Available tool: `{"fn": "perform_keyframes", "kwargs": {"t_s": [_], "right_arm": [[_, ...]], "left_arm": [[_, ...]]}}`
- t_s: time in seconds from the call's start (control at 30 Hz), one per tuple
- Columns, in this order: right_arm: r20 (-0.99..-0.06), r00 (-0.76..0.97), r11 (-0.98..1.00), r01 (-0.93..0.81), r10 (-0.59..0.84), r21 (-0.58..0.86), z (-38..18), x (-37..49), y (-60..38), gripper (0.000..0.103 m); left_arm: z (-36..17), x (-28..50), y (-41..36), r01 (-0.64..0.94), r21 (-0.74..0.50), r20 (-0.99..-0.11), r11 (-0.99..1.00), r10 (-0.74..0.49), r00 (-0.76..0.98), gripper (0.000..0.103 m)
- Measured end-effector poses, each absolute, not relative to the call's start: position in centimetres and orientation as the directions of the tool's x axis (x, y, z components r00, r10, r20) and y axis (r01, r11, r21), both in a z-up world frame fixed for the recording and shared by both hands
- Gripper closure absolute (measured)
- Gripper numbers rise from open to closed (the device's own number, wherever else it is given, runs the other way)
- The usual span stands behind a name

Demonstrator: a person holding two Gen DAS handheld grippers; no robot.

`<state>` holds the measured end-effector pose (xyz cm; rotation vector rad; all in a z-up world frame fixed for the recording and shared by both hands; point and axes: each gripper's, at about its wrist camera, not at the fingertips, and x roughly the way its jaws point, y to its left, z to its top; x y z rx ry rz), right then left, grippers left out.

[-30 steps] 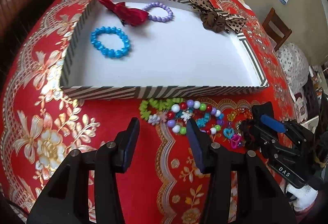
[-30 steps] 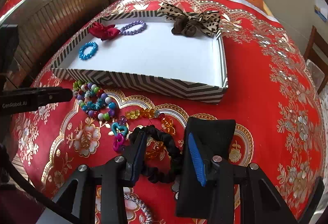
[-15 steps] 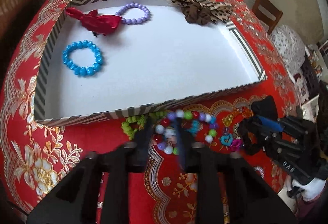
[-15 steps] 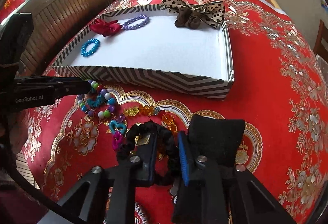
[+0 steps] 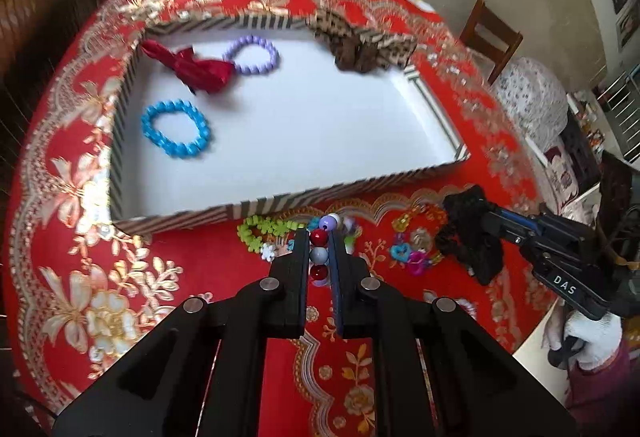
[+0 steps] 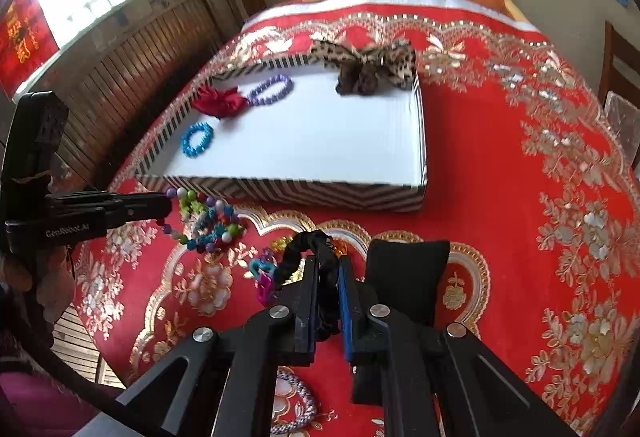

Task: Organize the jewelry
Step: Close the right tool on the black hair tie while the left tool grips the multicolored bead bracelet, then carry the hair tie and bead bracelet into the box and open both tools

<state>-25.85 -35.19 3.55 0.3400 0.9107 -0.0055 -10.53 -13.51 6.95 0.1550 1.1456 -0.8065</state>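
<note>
Both grippers were open over the pile a second ago; now both are clamped and coming up off the cloth. Two pickups have started at once, and the next stop is probably the tray.

Left to right:

- Left gripper (image 5: 319, 253): fingers nearly shut on the multicolour bead bracelet (image 5: 320, 243). Red, grey and lilac beads show pinched between the pads. In the right wrist view the rest of the strand hangs from the tips down to the pile, so it is only partly lifted. Snag risk with the green and teal pieces under it.
- Loose pile on the red tablecloth (image 6: 500, 165), just in front of the tray's near wall: green flower bracelet (image 5: 264, 231), amber bead bracelet (image 5: 416, 215), teal-and-pink heart charm piece (image 6: 264, 277). The pile is tangled, so its count is approximate.
- Right gripper (image 6: 329, 277): fingers closed tight on the black scrunchie (image 6: 304, 251), whose loop sticks out past the tips. A black pad (image 6: 408, 269) lies just to its right.

Count in the striped tray (image 6: 280, 189), 4 items:
- 1 blue bracelet (image 5: 176, 133)
- 1 red bow (image 5: 192, 69)
- 1 purple bracelet (image 5: 252, 57)
- 1 leopard bow (image 5: 360, 45), on the far rim

Held: 2. Still on the cloth: about 3, plus a braided cord (image 6: 296, 401) at the near edge.
</note>
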Motion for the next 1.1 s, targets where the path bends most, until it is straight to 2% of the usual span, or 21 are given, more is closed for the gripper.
{"fn": "perform_keyframes", "kwargs": {"t_s": [0.5,1.1], "right_arm": [[-0.71,0.69,0.945,0.12,0.141,0.304,8.2,-25.2,-34.5,0.095],[-0.702,0.698,0.957,0.087,0.14,0.277,10.2,-19.8,-35.0,0.095]], "left_arm": [[13.3,-10.5,-11.8,0.64,-0.294,-0.783,0.71,-0.563,0.265,0.095],[13.0,-7.4,-15.0,0.616,-0.214,-0.794,0.758,-0.502,0.342,0.095]]}}
